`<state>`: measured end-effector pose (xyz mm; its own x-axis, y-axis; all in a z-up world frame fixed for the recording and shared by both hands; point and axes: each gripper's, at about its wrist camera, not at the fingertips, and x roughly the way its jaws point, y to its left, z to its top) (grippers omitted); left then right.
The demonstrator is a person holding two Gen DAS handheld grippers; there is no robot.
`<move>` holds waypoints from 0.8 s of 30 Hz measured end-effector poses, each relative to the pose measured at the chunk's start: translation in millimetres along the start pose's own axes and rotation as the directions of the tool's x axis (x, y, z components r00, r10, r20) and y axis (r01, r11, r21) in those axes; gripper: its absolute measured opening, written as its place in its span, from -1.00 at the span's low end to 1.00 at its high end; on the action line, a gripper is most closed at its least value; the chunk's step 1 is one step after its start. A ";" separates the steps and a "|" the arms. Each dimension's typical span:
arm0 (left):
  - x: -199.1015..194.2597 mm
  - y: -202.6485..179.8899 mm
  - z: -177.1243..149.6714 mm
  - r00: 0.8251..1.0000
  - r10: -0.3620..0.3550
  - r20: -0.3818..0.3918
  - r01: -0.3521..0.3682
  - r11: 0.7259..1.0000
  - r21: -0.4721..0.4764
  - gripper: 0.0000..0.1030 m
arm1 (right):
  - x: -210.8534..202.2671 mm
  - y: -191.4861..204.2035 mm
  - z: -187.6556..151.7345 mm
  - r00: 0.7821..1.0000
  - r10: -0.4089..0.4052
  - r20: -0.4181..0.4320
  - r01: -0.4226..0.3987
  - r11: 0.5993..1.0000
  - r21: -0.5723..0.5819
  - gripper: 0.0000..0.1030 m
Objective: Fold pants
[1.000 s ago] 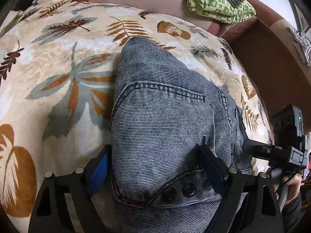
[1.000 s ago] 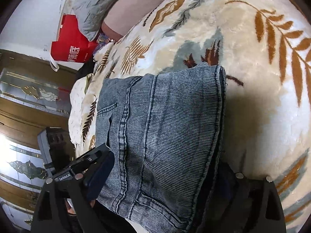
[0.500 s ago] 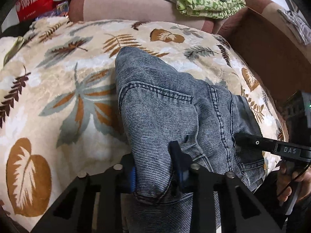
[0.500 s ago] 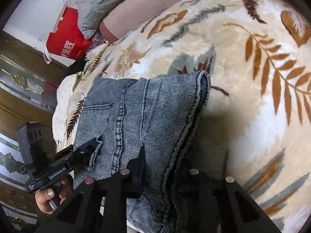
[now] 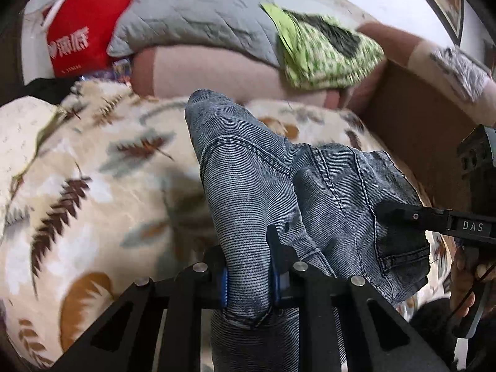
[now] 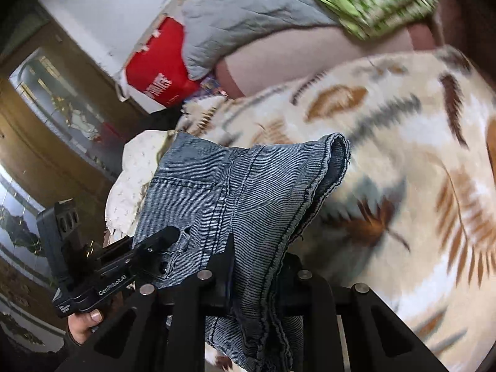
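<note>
The blue denim pants (image 5: 257,186) are bunched and lifted above a leaf-patterned blanket (image 5: 93,186). My left gripper (image 5: 249,274) is shut on a pinched fold of the pants near the waistband. My right gripper (image 6: 257,279) is shut on the other end of the pants (image 6: 248,192), by a hemmed edge. The denim hangs between the two grippers. The right gripper shows at the right of the left wrist view (image 5: 384,212), and the left one shows at the left of the right wrist view (image 6: 173,234).
A grey quilted pillow (image 5: 198,15), a green patterned cloth (image 5: 325,49) and a red bag (image 5: 83,31) lie behind the blanket. A brown sofa arm (image 5: 412,130) rises at the right. A wooden cabinet with glass (image 6: 46,124) stands at the left.
Both grippers went from open around the pants to shut on them, then rose and lifted the denim off the blanket.
</note>
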<state>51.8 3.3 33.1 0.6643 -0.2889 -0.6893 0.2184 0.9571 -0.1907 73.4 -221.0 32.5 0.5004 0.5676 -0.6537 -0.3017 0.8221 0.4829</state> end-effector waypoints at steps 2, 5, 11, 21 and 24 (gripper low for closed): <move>1.6 10.8 9.3 1.000 0.008 0.017 -0.007 1.000 -0.017 -0.59 | 7.1 10.9 13.9 1.000 0.005 0.002 -0.005 0.999 -0.034 -0.59; 14.8 26.0 16.0 1.000 0.017 0.005 -0.017 0.999 -0.034 -0.59 | 22.4 20.0 27.9 1.000 0.003 -0.004 -0.004 0.998 -0.063 -0.59; 59.0 44.4 1.8 0.998 0.030 -0.059 -0.033 0.997 -0.065 -0.55 | 65.3 2.8 30.2 0.999 -0.016 -0.038 0.015 0.999 -0.042 -0.59; 44.7 64.3 -16.9 0.991 0.100 -0.092 -0.113 0.981 -0.159 0.42 | 79.4 -21.6 6.2 0.960 -0.267 -0.084 0.265 0.964 -0.026 0.01; 25.8 56.4 -22.3 0.989 0.143 -0.045 -0.149 0.978 -0.144 0.62 | 51.7 6.4 0.0 0.956 -0.293 -0.011 0.291 0.953 -0.084 0.08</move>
<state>65.3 50.3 -11.0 0.6557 -0.1473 -0.7405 0.0119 0.9827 -0.1850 97.4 -186.4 1.8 0.5577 0.3025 -0.7729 -0.2103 0.9523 0.2210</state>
